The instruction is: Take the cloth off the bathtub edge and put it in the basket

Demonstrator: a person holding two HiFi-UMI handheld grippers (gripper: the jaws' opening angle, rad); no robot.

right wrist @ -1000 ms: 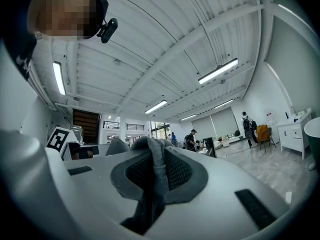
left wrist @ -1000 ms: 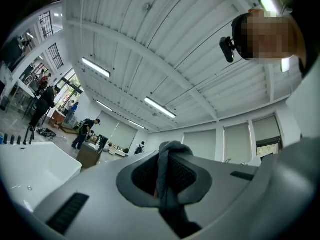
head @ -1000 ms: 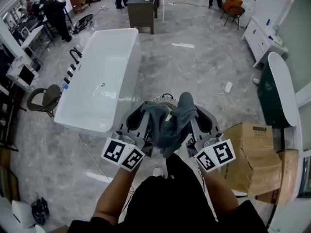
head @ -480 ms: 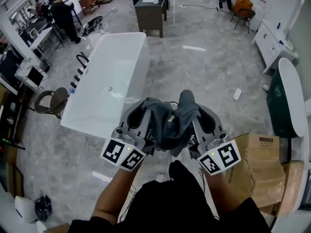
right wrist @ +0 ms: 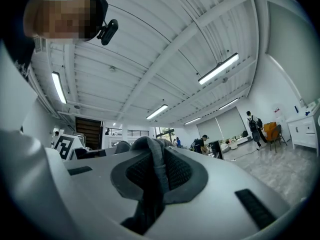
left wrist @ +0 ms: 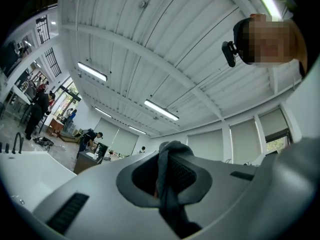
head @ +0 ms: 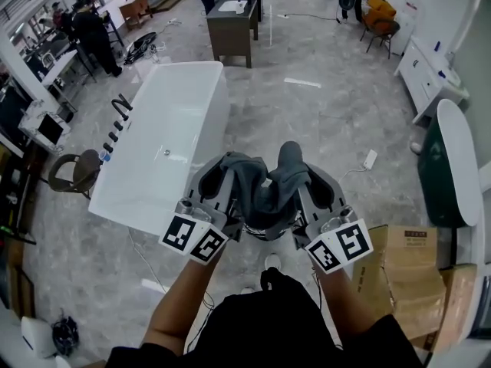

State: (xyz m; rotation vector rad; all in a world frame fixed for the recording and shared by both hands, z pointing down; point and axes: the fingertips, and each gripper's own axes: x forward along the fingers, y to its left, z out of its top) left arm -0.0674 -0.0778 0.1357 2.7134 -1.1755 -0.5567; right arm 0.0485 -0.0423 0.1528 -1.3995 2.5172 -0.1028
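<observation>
In the head view a grey cloth (head: 266,188) hangs bunched between my two grippers, held up in front of the person's body over the floor. My left gripper (head: 234,176) is shut on one end of it, and my right gripper (head: 295,167) is shut on the other end. The left gripper view shows a cloth fold (left wrist: 167,184) pinched between the jaws, which point up at the ceiling. The right gripper view shows the same: a cloth fold (right wrist: 154,170) squeezed between the pads. The white bathtub (head: 211,121) stands to the left, its rim bare. No basket shows.
Cardboard boxes (head: 410,278) lie on the floor at the right. A dark green tub with a white rim (head: 453,163) stands beyond them. A brown chair (head: 73,171) stands left of the bathtub, a dark cabinet (head: 230,21) behind it. A power strip (head: 370,159) lies on the floor.
Both grippers have kept their hold on the cloth, with the cloth pulled in a little tighter between them. The bathtub and boxes have shifted slightly in the view as the person moved.
</observation>
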